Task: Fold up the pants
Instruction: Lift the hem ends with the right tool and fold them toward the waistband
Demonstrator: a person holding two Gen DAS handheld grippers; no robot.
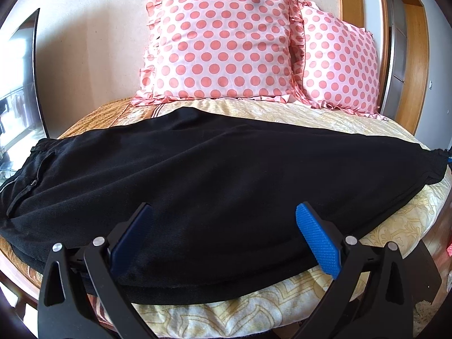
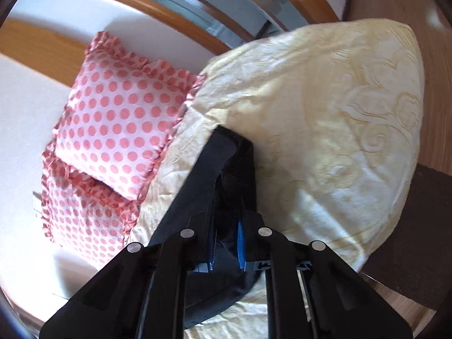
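Black pants (image 1: 214, 169) lie folded lengthwise across the yellow bedspread (image 1: 282, 113), waistband and zip pocket at the left, leg ends at the right. My left gripper (image 1: 223, 220) is open, its blue pads (image 1: 317, 243) spread just above the pants' near edge, holding nothing. My right gripper (image 2: 226, 240) is shut on the black leg-end fabric (image 2: 234, 163), which bunches between its blue pads (image 2: 241, 244) over the bedspread (image 2: 325, 130). Its tip also shows at the far right edge of the left wrist view (image 1: 449, 156).
Two pink polka-dot pillows (image 1: 223, 45) (image 2: 118, 124) lean against the wall at the bed's head. A wooden door frame (image 1: 418, 56) stands to the right. A window (image 1: 17, 84) is at the left. The bed's dark wooden corner (image 2: 423, 197) is at the right.
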